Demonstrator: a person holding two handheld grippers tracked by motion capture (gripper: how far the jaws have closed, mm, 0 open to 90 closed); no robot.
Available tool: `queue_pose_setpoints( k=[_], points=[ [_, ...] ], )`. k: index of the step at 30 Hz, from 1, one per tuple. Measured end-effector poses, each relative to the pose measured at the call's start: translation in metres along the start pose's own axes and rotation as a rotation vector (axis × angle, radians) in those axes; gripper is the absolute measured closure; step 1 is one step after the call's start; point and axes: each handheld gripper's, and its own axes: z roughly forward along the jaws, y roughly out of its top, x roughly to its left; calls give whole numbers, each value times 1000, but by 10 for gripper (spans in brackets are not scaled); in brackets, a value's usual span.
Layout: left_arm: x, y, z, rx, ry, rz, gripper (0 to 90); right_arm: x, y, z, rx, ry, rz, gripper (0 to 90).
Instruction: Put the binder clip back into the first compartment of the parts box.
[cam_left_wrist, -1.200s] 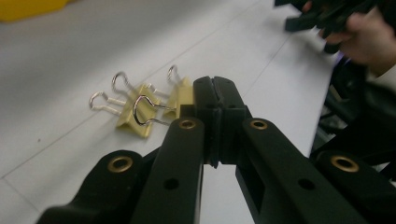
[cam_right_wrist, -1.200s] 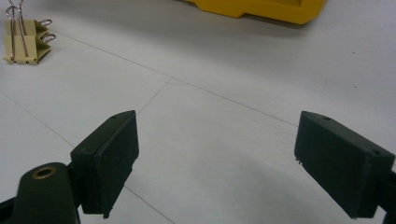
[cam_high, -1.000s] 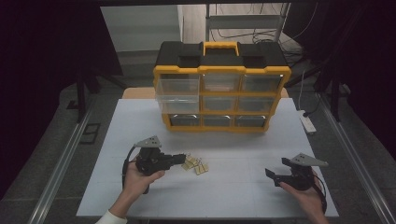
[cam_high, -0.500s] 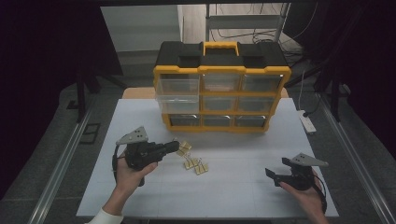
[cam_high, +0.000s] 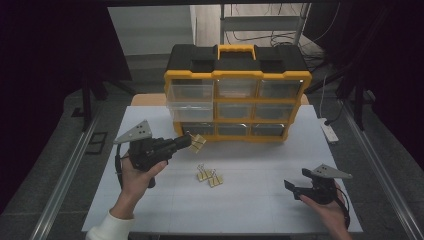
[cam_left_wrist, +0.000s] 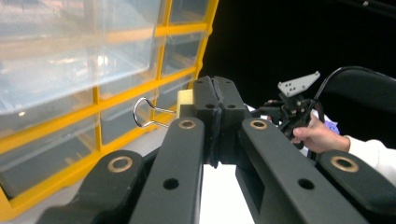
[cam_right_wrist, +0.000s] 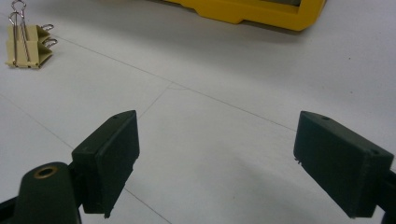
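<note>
My left gripper (cam_high: 187, 140) is shut on a cream binder clip (cam_high: 197, 143), held above the table just in front of the yellow drawer organizer (cam_high: 237, 95). In the left gripper view the clip (cam_left_wrist: 185, 98) and its wire loop stick out left of the closed jaws (cam_left_wrist: 215, 100), near the clear drawers (cam_left_wrist: 70, 70). The top-left drawer (cam_high: 191, 93) is pulled out. Two more cream binder clips (cam_high: 209, 176) lie mid-table, also seen at top left of the right gripper view (cam_right_wrist: 25, 38). My right gripper (cam_high: 290, 186) rests low at the front right, open and holding nothing (cam_right_wrist: 217, 158).
The organizer stands at the back of the white table (cam_high: 250, 210), with a black lid and yellow handle (cam_high: 235, 50). A power strip (cam_high: 329, 131) lies at the table's right edge. Metal rails (cam_high: 65, 180) run along both sides.
My left gripper has lifted one binder clip from the pile and carried it up and right toward the organizer. The right gripper has stayed put.
</note>
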Motion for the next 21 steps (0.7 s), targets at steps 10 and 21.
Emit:
queue_pose_setpoints(
  k=[10,21],
  points=[
    [3,16,-1,-37,5,-2,898,0,0,-1,0,-9,3,143],
    [5,37,0,-62,11,15,898,-1,0,0,2,-9,5,143]
  ],
)
